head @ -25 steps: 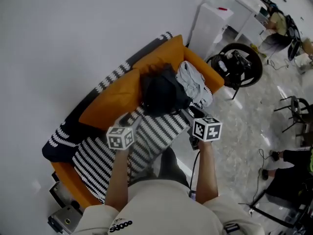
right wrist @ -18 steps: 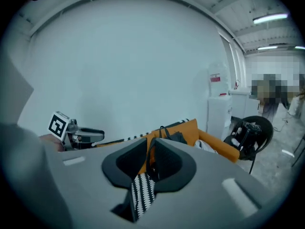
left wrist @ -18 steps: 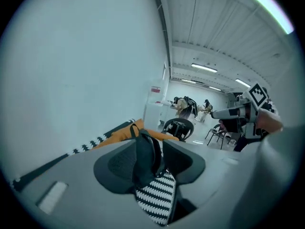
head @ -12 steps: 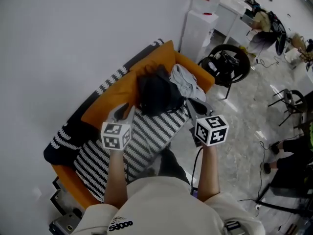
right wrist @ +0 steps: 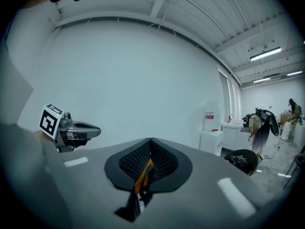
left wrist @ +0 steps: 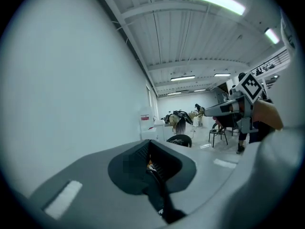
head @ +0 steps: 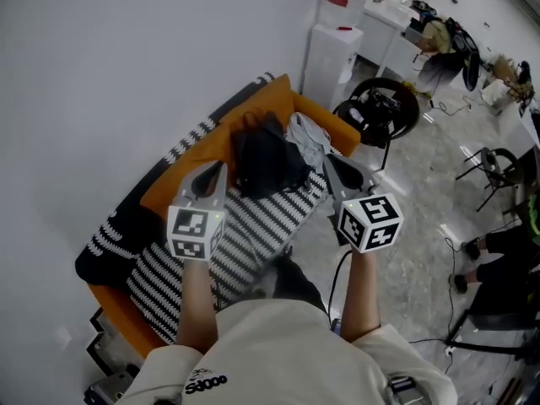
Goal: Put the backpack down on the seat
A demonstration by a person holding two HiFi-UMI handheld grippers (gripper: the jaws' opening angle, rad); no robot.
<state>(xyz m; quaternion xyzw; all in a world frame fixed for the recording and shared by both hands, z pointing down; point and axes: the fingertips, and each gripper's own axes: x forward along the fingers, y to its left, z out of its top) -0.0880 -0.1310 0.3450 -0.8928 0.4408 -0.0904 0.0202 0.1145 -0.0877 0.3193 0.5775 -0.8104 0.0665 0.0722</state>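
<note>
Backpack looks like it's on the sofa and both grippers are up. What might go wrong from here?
1. The backpack sits on the striped blanket, not on bare seat. If the blanket slips toward the front edge, the bag may follow.
2. The gray garment lies right beside it, a soft neighbour, so the bag may tip onto it.
3. The left gripper and right gripper are shut, empty and clear of the bag, so nothing steadies it.

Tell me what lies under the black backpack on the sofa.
The backpack rests on the striped cover of the orange sofa, with a grey garment beside it. Anything directly beneath is hidden by the bag.
</note>
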